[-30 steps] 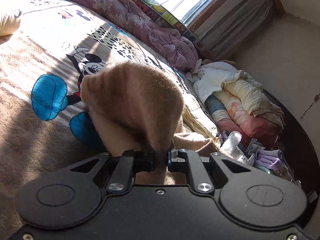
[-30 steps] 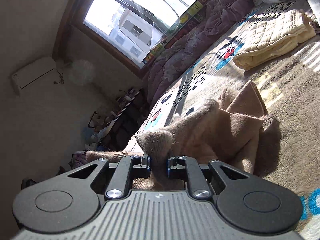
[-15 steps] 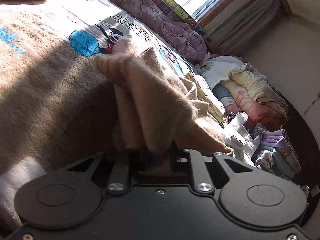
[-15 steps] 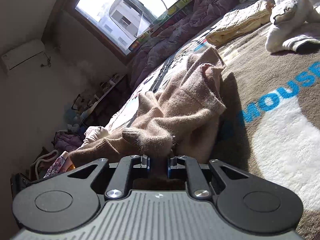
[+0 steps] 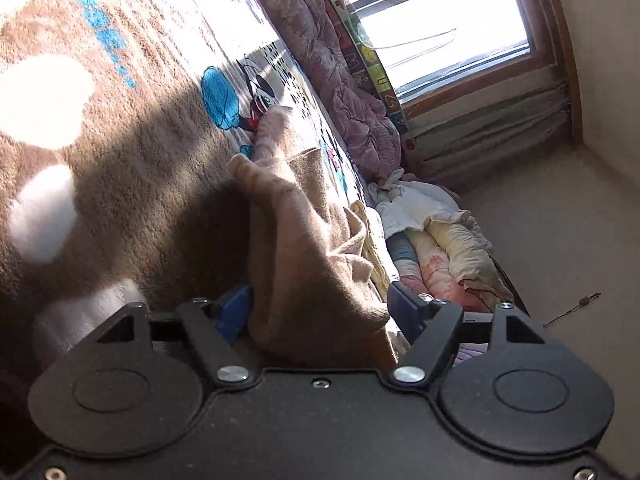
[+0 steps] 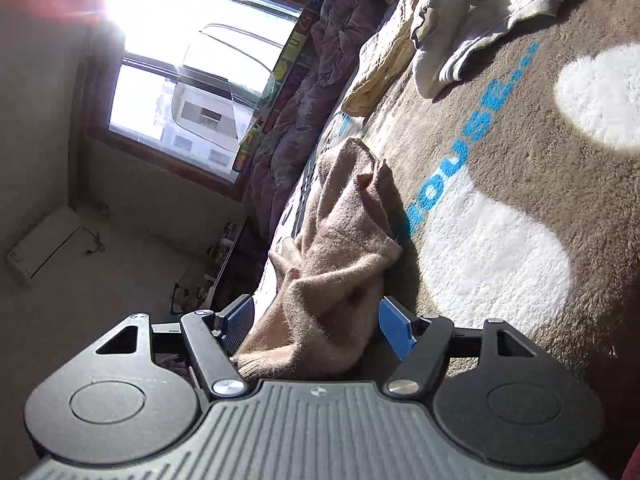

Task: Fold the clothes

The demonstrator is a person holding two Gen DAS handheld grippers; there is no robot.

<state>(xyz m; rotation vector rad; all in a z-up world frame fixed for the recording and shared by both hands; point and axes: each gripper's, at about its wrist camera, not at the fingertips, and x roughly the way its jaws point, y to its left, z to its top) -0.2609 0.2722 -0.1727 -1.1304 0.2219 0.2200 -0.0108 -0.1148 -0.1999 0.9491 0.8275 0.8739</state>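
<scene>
The tan sweater (image 5: 304, 248) has just been let go: half a second ago a bunched fold of it was pinched in each gripper, and now the jaws of the left gripper (image 5: 320, 312) and of the right gripper (image 6: 316, 320) are both spread wide, with the knit lying loose between the blue pads (image 6: 394, 330) and no longer clamped. It can be judged that the garment has been carried to this spot on the bed (image 6: 520, 184) and set down, so a fresh grasp will be needed before any fold is made (nothing tidy has been formed yet). The sweater is seen heaped on the brown cartoon blanket (image 5: 120, 152), its near end between the jaws. Its long axis runs away from both cameras toward the window (image 6: 180, 92), a ribbed cuff (image 5: 276, 128) pointing that way, with the purple quilt (image 5: 344, 92) beyond.
</scene>
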